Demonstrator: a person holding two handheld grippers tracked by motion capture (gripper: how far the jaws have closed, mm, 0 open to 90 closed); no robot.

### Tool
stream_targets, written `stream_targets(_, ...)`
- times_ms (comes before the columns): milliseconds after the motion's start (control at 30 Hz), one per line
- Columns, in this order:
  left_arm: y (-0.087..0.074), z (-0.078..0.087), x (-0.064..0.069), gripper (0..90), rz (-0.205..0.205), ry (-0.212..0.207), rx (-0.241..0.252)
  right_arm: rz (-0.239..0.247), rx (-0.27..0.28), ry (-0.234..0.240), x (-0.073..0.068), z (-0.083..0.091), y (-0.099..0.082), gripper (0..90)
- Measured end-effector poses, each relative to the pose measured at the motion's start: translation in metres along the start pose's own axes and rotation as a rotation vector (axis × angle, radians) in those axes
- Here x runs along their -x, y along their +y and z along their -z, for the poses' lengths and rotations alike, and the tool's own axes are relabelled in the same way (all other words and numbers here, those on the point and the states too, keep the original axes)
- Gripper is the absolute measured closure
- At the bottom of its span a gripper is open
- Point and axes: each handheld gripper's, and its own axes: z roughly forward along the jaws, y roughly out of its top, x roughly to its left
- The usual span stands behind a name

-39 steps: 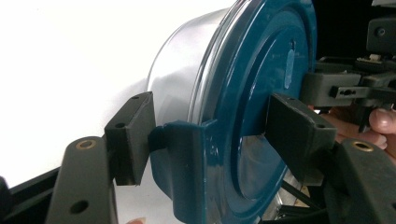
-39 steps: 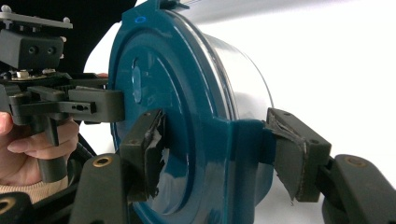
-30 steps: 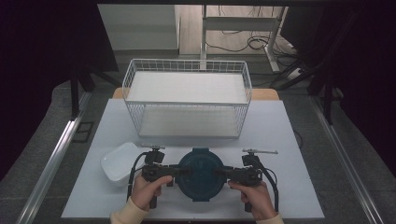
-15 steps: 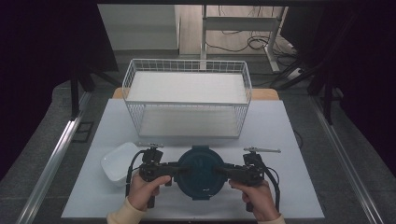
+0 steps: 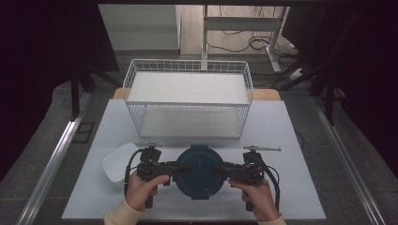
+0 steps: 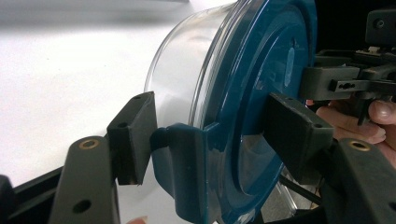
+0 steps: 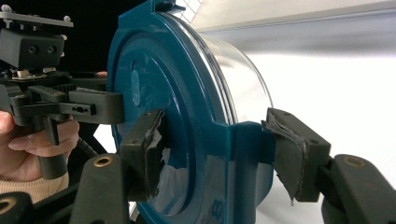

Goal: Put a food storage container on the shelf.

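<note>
High view: round clear container with a blue lid (image 5: pixel 199 171) sits at the near middle of the white tabletop (image 5: pixel 291 140), between both hands. Left gripper (image 5: pixel 180 168) comes in from the left, right gripper (image 5: pixel 220 169) from the right, each clamped on a lid latch tab on opposite sides.

Left gripper view: left gripper (image 6: pixel 205 144) fingers (image 6: pixel 133 135) closed on the container with a blue lid (image 6: pixel 261 93) at the latch tab; one pad under the tab on the clear wall side, the other on the lid's top face. Right gripper's finger visible far side, touching the lid.

Right gripper view: right gripper (image 7: pixel 219 149) fingers (image 7: pixel 294 149) gripping the opposite tab of the container with a blue lid (image 7: pixel 187 84) the same way; pad covering looks torn and frayed. Can't tell if the container is lifted or resting on the tabletop.

White wire basket (image 5: pixel 187 105) stands at the far middle, well apart from the container. Small white bowl (image 5: pixel 117 161) near left, just beside the left hand (image 5: pixel 141 192). Right hand (image 5: pixel 258 197) at the near edge.
</note>
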Motion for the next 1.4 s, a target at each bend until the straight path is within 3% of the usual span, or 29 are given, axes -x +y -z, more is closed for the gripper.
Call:
stream_targets(333, 0.023, 0.01, 0.015, 35.4, -0.034, 0.017, 0.014, 0.016, 0.034, 0.019, -0.007, 0.009, 0.017, 39.4)
stream_targets(667, 0.04, 0.021, 0.019, 35.3, -0.054, 0.035, 0.022, 0.032, 0.034, 0.032, -0.014, 0.01, 0.037, 39.6)
stream_targets(1400, 0.08, 0.043, 0.027, 34.6, -0.047, 0.02, 0.051, 0.081, 0.028, 0.014, -0.039, 0.016, 0.089, 39.7)
